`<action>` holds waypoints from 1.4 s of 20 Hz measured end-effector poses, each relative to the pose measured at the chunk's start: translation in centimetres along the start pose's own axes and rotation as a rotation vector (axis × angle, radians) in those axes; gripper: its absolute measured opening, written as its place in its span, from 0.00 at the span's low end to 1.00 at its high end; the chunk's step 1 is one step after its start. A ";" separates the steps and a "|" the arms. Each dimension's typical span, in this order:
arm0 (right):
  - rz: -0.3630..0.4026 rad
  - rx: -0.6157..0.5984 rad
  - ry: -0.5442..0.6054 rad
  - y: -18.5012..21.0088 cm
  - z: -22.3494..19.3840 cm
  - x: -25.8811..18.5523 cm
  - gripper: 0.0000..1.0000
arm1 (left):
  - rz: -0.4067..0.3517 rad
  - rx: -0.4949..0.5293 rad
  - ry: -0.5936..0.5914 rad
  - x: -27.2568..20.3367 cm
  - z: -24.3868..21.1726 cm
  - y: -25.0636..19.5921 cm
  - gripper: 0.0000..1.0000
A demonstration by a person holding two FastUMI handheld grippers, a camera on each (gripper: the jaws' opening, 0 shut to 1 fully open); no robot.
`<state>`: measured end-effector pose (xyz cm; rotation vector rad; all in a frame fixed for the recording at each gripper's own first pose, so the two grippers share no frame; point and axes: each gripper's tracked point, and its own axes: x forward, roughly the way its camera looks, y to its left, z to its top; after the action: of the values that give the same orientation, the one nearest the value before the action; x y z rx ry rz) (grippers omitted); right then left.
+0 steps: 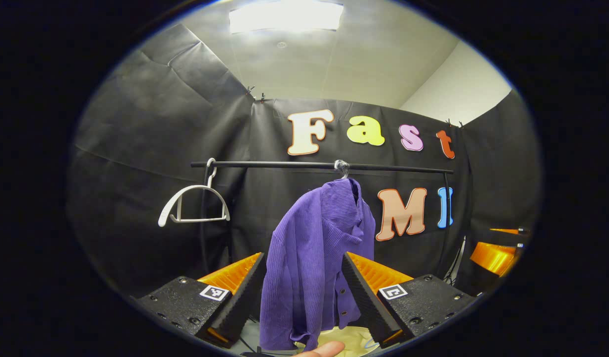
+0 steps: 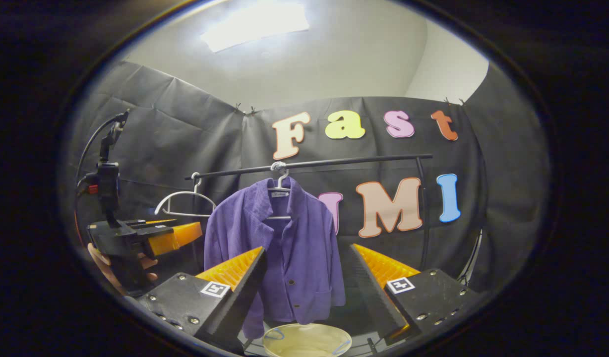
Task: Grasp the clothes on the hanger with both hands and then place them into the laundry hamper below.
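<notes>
A purple ribbed jacket (image 1: 312, 258) (image 2: 284, 248) hangs on a white hanger (image 2: 280, 187) from a black rail (image 1: 294, 164) (image 2: 324, 162). My left gripper (image 1: 304, 255) is open, its fingers framing the jacket from a short distance without touching it. My right gripper (image 2: 308, 248) is open too, with the jacket farther off between its fingers. Below the jacket sits the cream laundry hamper (image 1: 356, 339) (image 2: 307, 339). The right gripper view also has the left gripper (image 2: 178, 234) at its left edge, held in a hand (image 2: 100, 263). The other gripper (image 1: 495, 255) appears at the far right of the left gripper view.
An empty white hanger (image 1: 193, 206) (image 2: 183, 201) hangs on the rail to the jacket's left. The rail's upright post (image 2: 423, 208) stands at the right. Black cloth walls close in the back and sides. A fingertip (image 1: 324, 349) pokes in at the bottom.
</notes>
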<state>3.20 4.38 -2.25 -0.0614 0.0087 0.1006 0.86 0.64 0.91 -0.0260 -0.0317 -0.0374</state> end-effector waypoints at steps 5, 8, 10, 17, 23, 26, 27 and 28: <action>-0.032 -0.006 0.015 -0.7 -0.4 3.7 0.99 | -0.028 -0.003 0.049 2.6 -1.4 -1.7 0.93; -0.011 0.024 0.029 -1.2 -0.8 6.1 0.99 | -0.060 -0.005 0.098 4.4 -3.1 -3.9 0.93; -0.021 0.037 0.036 -2.8 -1.2 7.8 0.99 | -0.073 -0.009 0.125 5.6 -4.5 -5.7 0.93; -0.030 0.084 0.125 -7.1 -6.3 13.8 0.99 | 0.041 0.124 0.154 10.4 -9.2 -7.2 0.94; 0.059 0.098 0.149 -5.3 -9.7 19.1 0.94 | 0.190 0.216 0.150 15.3 -10.5 -4.8 0.94; 0.118 0.078 0.133 -3.3 -10.3 20.6 0.99 | 0.189 0.241 0.164 16.6 -11.2 -4.1 0.92; 0.138 0.072 0.128 -2.4 -10.3 21.1 0.99 | 0.203 0.236 0.157 16.7 -11.1 -3.3 0.91; 0.149 0.063 0.124 -1.7 -10.4 21.7 0.99 | 0.214 0.227 0.146 16.6 -10.9 -2.7 0.86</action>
<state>24.90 4.21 -12.80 -0.0034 0.1407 0.2456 17.69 -2.94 -9.40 0.2000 0.1131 0.1781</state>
